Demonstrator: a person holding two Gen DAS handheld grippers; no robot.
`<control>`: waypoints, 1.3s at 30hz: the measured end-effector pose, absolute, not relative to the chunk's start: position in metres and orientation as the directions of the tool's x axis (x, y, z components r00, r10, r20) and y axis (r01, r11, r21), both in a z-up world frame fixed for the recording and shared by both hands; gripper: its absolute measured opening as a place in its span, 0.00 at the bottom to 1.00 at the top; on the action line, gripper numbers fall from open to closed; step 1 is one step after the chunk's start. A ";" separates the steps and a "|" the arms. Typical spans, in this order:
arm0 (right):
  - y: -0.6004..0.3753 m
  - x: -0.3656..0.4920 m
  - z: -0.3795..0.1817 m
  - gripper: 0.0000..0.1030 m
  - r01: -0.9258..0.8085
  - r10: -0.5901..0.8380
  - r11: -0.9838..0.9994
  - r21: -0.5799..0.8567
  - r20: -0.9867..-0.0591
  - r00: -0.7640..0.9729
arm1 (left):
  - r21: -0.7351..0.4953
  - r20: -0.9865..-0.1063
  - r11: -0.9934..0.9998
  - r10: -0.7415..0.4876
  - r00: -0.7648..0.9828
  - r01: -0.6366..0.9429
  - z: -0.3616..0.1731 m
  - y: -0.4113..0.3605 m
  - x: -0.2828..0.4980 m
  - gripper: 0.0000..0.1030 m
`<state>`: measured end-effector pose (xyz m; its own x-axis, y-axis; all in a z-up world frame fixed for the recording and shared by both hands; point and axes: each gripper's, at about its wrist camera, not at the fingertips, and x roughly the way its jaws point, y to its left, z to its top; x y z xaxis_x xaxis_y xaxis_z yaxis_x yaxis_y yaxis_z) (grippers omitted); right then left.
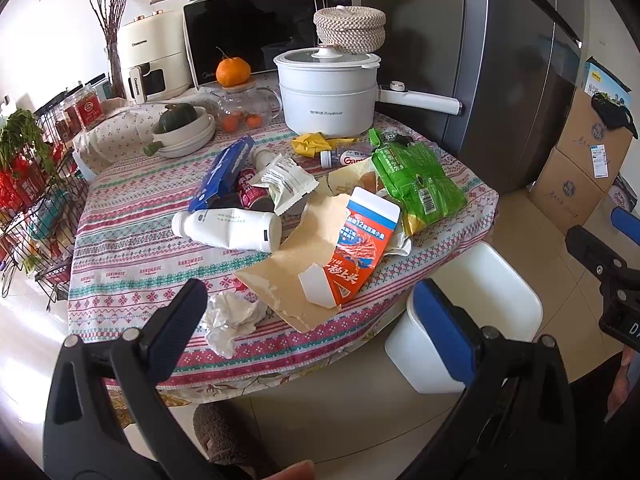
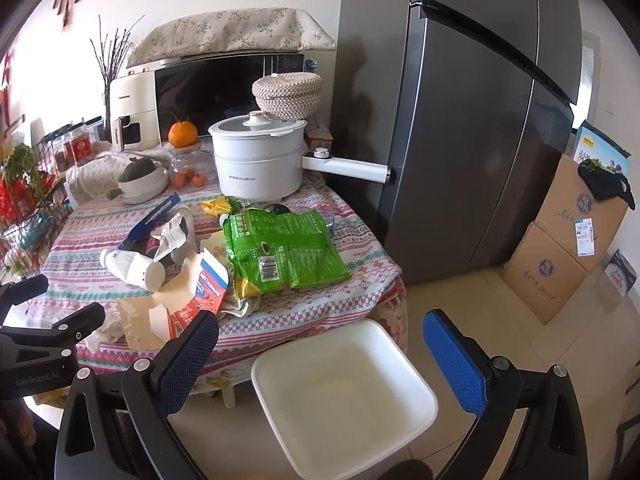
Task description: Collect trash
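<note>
**Two open claws above a table heaped with litter**

Both grippers hang empty with their jaws spread wide: the left gripper [image 1: 316,320] over the near edge of the table, the right gripper [image 2: 320,352] over the white bin [image 2: 404,364]. Each finger carries a blue, finely dimpled rubber pad on a black plastic frame.

The bin is a smooth, square, rounded-cornered plastic tub standing on the tiled floor just beside the table [image 1: 120,256], which wears a woven cloth of pink, teal and white bands.

The trash lies scattered across that cloth. A crumpled white tissue [image 1: 232,316] sits nearest the left gripper. Beside it lies a torn sheet of brown paper [image 1: 304,240], with a flattened orange-and-blue carton [image 1: 356,248] on top. A glossy, creased green foil bag [image 1: 416,180] lies further right, near the table's edge above the bin. A smooth white plastic bottle [image 1: 228,228] lies on its side, a torn silvery-white sachet [image 1: 284,180] and a blue box [image 1: 224,172] behind it. A crinkled yellow wrapper [image 1: 312,144] rests in front of the white electric pot [image 1: 328,88].
</note>
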<state>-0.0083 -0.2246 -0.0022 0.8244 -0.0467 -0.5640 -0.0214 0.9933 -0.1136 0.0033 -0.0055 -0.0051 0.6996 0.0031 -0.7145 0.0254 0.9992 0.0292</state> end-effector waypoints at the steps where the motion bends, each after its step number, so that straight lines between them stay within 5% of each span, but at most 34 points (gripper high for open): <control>1: -0.224 -0.009 -0.002 1.00 -0.019 -0.049 0.993 -0.116 -0.562 0.826 | 0.029 -0.714 0.999 0.003 0.700 0.026 -0.005 -0.005 0.003 0.99; 39: -0.221 -0.009 -0.004 1.00 -0.009 -0.069 0.990 -0.138 -0.546 0.835 | 0.030 -0.678 0.999 0.008 0.735 0.017 0.004 -0.006 -0.003 0.99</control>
